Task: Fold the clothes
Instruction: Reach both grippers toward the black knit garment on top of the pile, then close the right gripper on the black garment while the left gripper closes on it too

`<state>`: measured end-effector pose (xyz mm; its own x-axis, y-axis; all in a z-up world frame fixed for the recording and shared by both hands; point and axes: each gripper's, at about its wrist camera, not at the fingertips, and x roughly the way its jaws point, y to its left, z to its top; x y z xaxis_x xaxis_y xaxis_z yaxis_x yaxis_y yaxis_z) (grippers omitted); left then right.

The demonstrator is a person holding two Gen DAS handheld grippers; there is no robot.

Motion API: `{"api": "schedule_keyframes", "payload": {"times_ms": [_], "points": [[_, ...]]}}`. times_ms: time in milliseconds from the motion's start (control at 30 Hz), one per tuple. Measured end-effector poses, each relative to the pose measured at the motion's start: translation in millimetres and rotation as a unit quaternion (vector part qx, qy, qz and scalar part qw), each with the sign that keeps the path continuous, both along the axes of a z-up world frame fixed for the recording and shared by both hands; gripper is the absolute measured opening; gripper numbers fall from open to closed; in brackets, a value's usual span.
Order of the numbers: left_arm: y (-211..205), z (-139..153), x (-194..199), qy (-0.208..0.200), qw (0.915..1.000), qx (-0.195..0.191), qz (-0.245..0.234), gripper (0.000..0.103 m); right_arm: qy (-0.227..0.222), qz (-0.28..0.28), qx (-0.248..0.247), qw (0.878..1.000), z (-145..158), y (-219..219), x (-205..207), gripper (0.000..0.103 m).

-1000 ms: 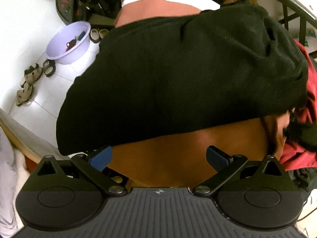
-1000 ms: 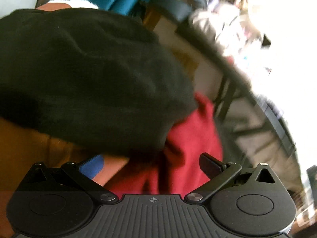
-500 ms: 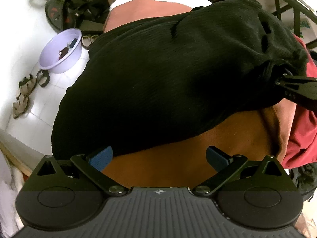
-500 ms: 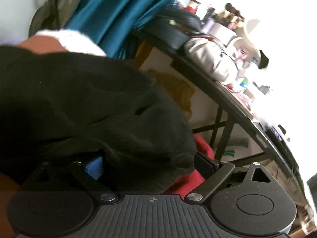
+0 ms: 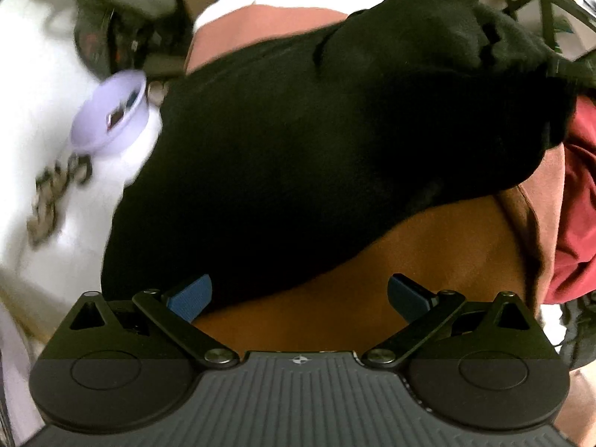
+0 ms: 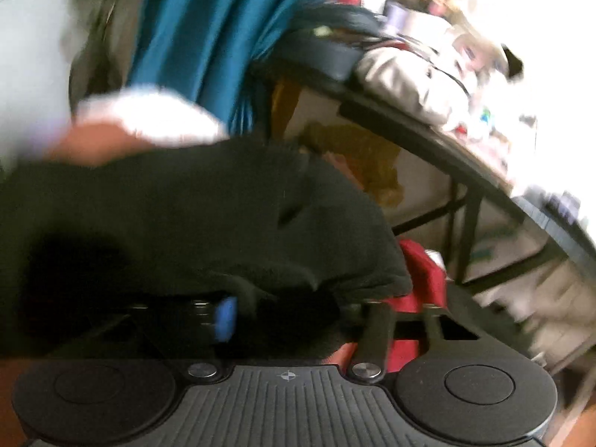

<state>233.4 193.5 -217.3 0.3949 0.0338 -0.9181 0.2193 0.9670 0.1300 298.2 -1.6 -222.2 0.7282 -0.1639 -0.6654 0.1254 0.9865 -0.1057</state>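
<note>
A black knitted garment [image 5: 316, 156] lies spread over an orange-brown cloth surface [image 5: 428, 260]. My left gripper [image 5: 298, 294] hangs open just over the garment's near hem, its left blue pad [image 5: 190, 294] at the hem and nothing between the fingers. In the left wrist view my right gripper [image 5: 570, 70] shows at the far right corner of the garment. Seen from the right wrist, the right gripper [image 6: 298, 320] has its fingers drawn in on a bunched edge of the black garment [image 6: 223, 231]. Both views are motion-blurred.
A red garment [image 5: 581, 205] lies heaped at the right, also visible as red garment [image 6: 421, 272]. On the white floor at left stand a lilac basin [image 5: 111, 119] and sandals [image 5: 56, 197]. A black-framed table [image 6: 465, 193] with clutter and a teal curtain [image 6: 223, 37] stand beyond.
My right gripper moved from over the red garment onto the black garment's right edge and closed on it. The left gripper stayed open and shifted slightly.
</note>
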Motion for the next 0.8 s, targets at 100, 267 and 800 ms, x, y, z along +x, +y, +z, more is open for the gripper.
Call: {"api": "schedule_keyframes", "payload": {"times_ms": [100,267,800], "points": [[-5.3,-5.6,7.9,-0.035,0.9984,0.024,-0.036,0.103,-0.028,-0.001,0.067,0.997,21.9,-11.5,1.0,0.013],[-16.1,-20.0,26.6,-0.079,0.9908,0.083,-0.07,0.103,-0.105,-0.004,0.087,0.991,66.1,-17.1,4.5,0.008],[40.9,33.6,69.2,-0.173,0.9838,0.001,0.048,0.009,-0.006,-0.066,0.019,0.998,8.5,-17.8,10.2,0.066]]}}
